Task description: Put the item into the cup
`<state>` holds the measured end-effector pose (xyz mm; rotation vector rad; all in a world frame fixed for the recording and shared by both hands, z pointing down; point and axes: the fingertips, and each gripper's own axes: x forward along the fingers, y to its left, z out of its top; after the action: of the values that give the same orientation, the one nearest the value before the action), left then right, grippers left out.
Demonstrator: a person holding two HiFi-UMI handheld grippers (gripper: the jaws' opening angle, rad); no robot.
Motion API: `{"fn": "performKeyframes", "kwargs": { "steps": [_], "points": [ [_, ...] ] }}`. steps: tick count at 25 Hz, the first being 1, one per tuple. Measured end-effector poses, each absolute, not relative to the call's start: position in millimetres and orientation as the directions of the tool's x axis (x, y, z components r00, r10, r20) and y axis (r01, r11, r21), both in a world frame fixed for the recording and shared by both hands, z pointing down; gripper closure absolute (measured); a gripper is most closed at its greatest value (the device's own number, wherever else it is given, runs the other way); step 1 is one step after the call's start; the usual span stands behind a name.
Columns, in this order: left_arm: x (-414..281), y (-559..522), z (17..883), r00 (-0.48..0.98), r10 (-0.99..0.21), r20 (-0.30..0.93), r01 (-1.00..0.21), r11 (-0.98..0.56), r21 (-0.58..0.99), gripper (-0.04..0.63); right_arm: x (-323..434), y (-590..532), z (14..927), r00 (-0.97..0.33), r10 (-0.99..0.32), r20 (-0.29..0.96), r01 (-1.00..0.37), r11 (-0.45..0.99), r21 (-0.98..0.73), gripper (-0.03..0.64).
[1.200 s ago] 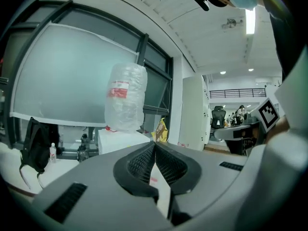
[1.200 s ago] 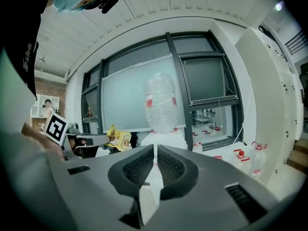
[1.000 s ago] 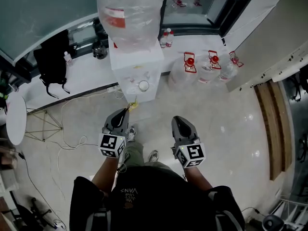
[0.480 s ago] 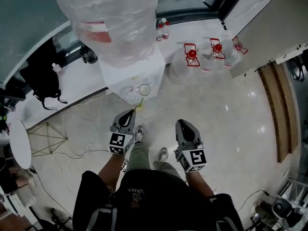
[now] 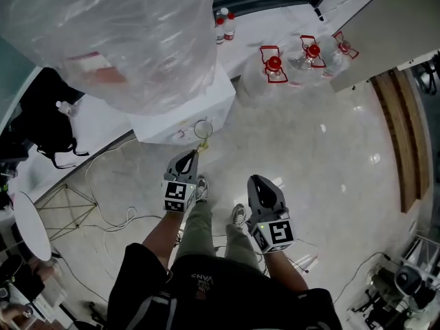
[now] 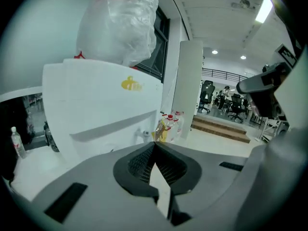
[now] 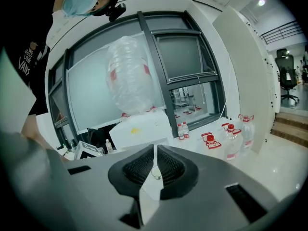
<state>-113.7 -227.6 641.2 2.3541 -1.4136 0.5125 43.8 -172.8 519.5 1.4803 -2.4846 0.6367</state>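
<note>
On the water dispenser's (image 5: 180, 117) front ledge stands a cup (image 5: 203, 127).
Left claw (image 6: 155, 142) pinches a yellow packet (image 6: 162, 129), half hidden behind its tips, just beside the cup; right claw (image 7: 154, 147) is pressed together, empty.

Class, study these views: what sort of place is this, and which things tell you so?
Probably an office, at its drinking-water corner: a white water dispenser topped by a large upturned bottle, spare red-capped jugs on the floor nearby, and office chairs in the room beyond.
</note>
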Motion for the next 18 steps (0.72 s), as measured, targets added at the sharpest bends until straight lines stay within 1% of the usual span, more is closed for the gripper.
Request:
{"fn": "performKeyframes", "kwargs": {
  "steps": [5, 12, 18],
  "points": [
    [-120, -248, 684, 0.396, -0.766, 0.506, -0.913, -0.389, 0.125, 0.577, 38, -184, 539, -0.484, -0.797, 0.361, -0.871, 0.400, -0.287, 0.569],
    [-122, -278, 728, 0.354, -0.770, 0.532, -0.931, -0.347, 0.118, 0.577, 40, -188, 568, -0.475, -0.791, 0.385, -0.874, 0.375, -0.309, 0.569],
    [-118, -288, 759, 0.333, -0.750, 0.572, -0.936, -0.334, 0.107, 0.577, 41, -183, 580, -0.465, -0.791, 0.398, -0.876, 0.347, -0.336, 0.569]
  ]
}}
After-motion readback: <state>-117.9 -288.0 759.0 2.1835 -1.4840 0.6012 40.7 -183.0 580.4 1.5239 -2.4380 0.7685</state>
